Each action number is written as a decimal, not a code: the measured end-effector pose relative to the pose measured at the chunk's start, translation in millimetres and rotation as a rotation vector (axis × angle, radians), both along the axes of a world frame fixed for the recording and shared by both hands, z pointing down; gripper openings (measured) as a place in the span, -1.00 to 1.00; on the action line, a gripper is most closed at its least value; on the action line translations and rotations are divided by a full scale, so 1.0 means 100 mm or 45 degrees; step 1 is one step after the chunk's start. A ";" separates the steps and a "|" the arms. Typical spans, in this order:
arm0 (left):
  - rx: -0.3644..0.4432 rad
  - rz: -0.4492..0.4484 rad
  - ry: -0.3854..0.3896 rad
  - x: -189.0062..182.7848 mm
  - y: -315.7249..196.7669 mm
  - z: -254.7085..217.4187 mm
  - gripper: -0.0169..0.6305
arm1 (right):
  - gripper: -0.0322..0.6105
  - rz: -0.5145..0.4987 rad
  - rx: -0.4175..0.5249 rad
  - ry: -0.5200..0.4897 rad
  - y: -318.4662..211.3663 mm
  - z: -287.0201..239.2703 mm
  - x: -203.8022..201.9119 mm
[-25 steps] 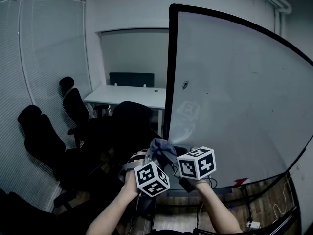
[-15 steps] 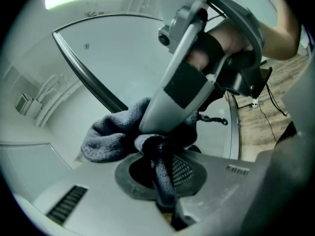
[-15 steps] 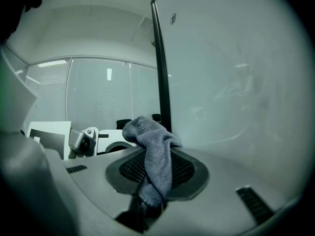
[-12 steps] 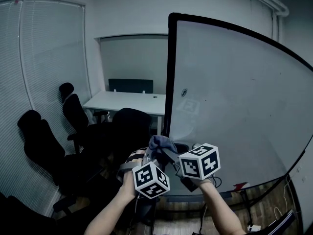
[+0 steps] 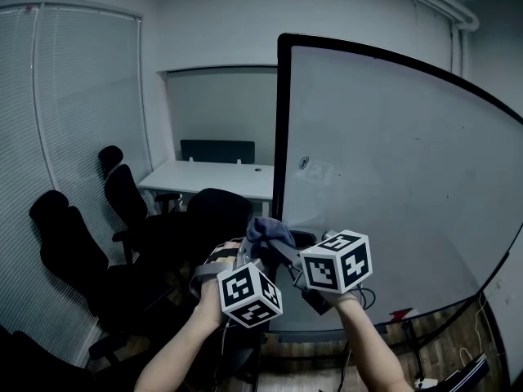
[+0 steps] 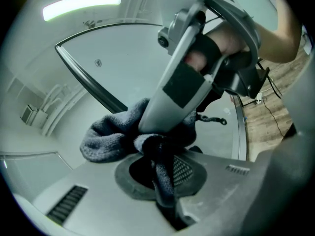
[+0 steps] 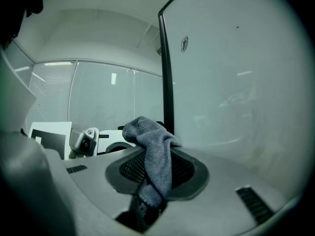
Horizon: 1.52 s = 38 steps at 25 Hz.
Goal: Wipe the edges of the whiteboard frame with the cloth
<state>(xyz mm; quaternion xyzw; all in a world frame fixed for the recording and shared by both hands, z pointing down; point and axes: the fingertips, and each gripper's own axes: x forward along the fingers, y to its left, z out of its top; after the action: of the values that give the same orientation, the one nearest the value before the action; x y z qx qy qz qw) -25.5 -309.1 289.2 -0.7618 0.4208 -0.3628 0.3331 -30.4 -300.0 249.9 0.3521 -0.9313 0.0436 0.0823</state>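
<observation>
Forearms came up from the bottom of the head view, close together and angled inward, so that the left tool and the right tool met nose to nose in front of me, their marker cubes tipped outward. Both were clamped on the cloth: in the left gripper view its jaws pinched a dark, twisted fold, and in the right gripper view a soft strip dropped over the ribbed oval pad and ran down between closed jaws. The cloth was grey, nubby terry, bunched into a loose hump above the two tools. It hung just beside the lower left corner of the whiteboard, near its thin black frame, though I could not tell whether it touched. The board face looked smooth and glossy. Padded black office chairs stood off to the left.
</observation>
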 end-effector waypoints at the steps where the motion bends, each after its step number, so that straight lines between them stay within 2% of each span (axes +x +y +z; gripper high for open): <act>1: 0.009 0.001 0.000 0.00 0.00 -0.04 -0.86 | -0.59 0.002 0.010 -0.001 0.00 -0.04 0.00; 5: 0.060 -0.010 0.003 0.00 -0.02 -0.20 -0.86 | -0.59 0.018 0.057 0.004 -0.01 -0.21 -0.01; 9: 0.060 -0.013 -0.027 0.01 -0.03 -0.29 -0.86 | -0.59 0.017 0.083 0.076 -0.01 -0.33 -0.01; 16: 0.090 -0.012 -0.054 0.03 -0.04 -0.46 -0.86 | -0.59 0.010 0.132 0.118 0.00 -0.52 0.00; 24: 0.143 -0.027 -0.061 0.02 -0.06 -0.67 -0.86 | -0.59 0.005 0.179 0.119 0.00 -0.72 0.00; 33: 0.182 -0.066 -0.166 0.00 -0.10 -0.90 -0.86 | -0.59 0.036 0.270 0.210 -0.01 -0.97 0.00; 38: 0.205 -0.067 -0.190 0.03 -0.11 -1.06 -0.86 | -0.59 0.037 0.310 0.244 0.00 -1.15 0.00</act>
<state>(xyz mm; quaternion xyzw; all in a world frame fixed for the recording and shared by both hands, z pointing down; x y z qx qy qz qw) -22.7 -319.6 182.8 -0.6922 0.4424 -0.3921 0.4140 -30.0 -300.4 135.2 0.3754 -0.9124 -0.1024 0.1268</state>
